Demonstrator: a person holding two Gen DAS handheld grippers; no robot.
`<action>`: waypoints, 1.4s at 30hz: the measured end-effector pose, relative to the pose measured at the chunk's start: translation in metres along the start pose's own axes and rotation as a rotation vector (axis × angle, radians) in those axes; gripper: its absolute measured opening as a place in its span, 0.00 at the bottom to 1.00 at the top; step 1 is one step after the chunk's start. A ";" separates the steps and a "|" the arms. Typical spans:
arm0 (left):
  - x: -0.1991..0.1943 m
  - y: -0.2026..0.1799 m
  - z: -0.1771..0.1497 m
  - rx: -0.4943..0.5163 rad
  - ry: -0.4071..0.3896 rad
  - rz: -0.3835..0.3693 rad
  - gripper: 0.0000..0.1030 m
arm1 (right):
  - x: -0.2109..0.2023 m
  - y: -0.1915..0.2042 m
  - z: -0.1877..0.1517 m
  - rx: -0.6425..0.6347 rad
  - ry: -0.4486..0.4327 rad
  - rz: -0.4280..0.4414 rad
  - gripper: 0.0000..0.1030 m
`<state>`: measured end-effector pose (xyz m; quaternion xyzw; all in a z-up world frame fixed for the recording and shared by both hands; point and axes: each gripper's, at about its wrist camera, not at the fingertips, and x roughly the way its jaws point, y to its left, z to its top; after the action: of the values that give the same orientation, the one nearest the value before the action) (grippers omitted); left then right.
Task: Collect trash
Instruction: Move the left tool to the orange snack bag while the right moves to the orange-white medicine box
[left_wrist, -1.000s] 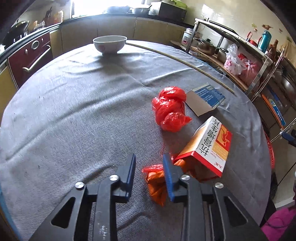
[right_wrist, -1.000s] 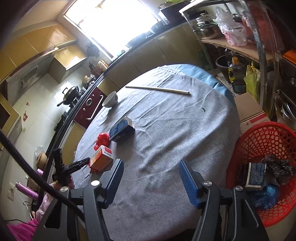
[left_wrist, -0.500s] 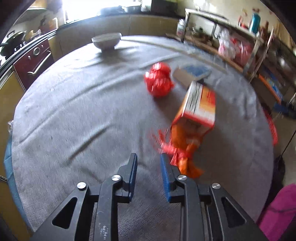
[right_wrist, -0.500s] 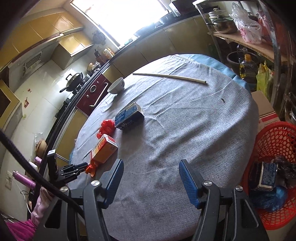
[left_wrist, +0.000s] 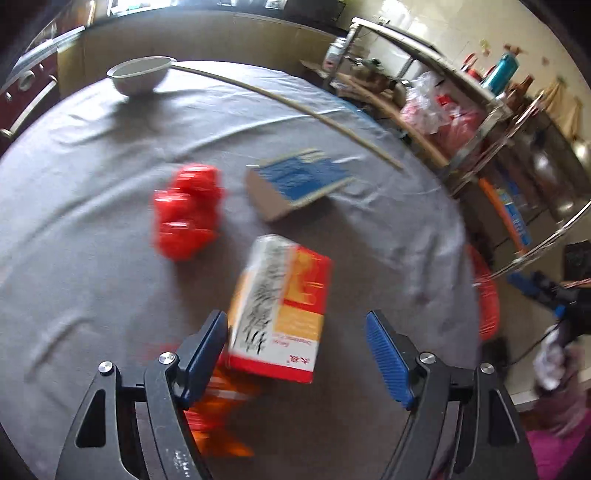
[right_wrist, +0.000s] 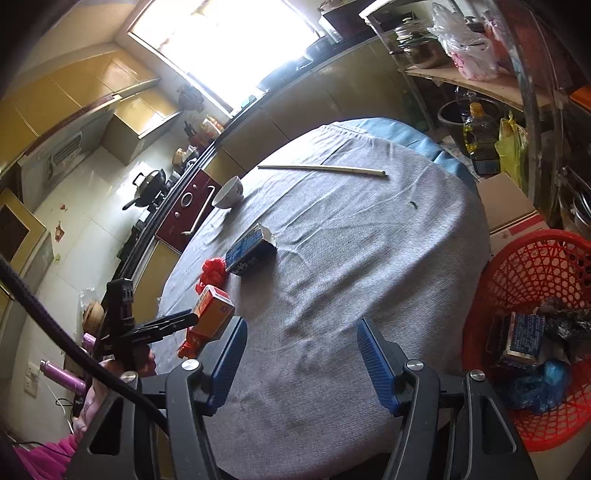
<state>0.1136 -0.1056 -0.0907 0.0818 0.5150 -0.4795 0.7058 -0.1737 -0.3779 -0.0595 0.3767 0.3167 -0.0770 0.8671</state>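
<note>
Left wrist view: left gripper (left_wrist: 295, 350) is wide open and holds nothing. The red-and-yellow box (left_wrist: 280, 310) sits between the jaws, near the left one, still on the desk (left_wrist: 74, 258). An orange wrapper (left_wrist: 218, 417) lies under the left jaw at 7 o'clock. The red bag (left_wrist: 186, 214) is at 11 o'clock and the blue box (left_wrist: 295, 181) at 12 o'clock, just apart from each other. The view is blurred by motion. Risk: the box is off-centre, so closing could tip it or pinch the wrapper with it, and the blur suggests fast motion that could shove it.

Right wrist view: right gripper (right_wrist: 299, 362) is spread wide with nothing in it, over bare desk. The red basket (right_wrist: 517, 266) is beside the desk at 3 o'clock, with a blue carton (right_wrist: 521, 339), a blue bag (right_wrist: 535, 384) and a dark bag (right_wrist: 569, 325) in it. Risk: the basket is well apart from the remaining trash, so a loose grip could drop things on the way.

Counts: two boxes, one red bag and one orange wrapper on the desk. Also one bowl (right_wrist: 231, 192), one stick (right_wrist: 321, 169) and one basket.
</note>
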 end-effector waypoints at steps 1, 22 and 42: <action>0.001 -0.009 0.000 -0.007 0.006 -0.037 0.75 | -0.001 -0.002 0.000 0.001 -0.004 0.003 0.64; -0.072 0.009 -0.073 0.004 -0.057 0.294 0.75 | 0.084 0.082 -0.006 -0.218 0.171 0.098 0.64; -0.023 0.024 -0.065 0.070 -0.030 0.272 0.65 | 0.205 0.148 -0.020 -0.468 0.287 -0.055 0.64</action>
<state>0.0898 -0.0397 -0.1113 0.1683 0.4716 -0.3980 0.7687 0.0326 -0.2380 -0.1046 0.1645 0.4557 0.0286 0.8743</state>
